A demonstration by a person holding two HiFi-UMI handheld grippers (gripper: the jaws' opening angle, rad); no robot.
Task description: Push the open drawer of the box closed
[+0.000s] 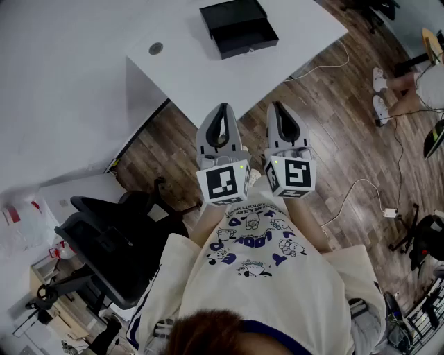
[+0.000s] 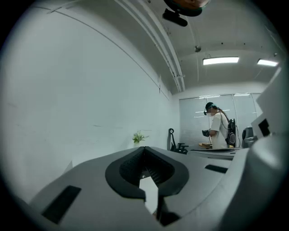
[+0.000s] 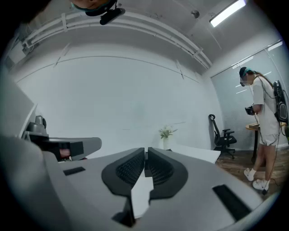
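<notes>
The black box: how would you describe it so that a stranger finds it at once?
Find the white table at the top of the head view. Toward its far right end sits the black box, its shallow drawer pulled out toward the person. Its only visible neighbour on the table is a small round grey cap, further left.

box (image 1: 231, 14): black, low, on white bench (image 1: 187, 69) near right end | drawer (image 1: 247, 41): open, pulled out toward bench's near edge
</notes>
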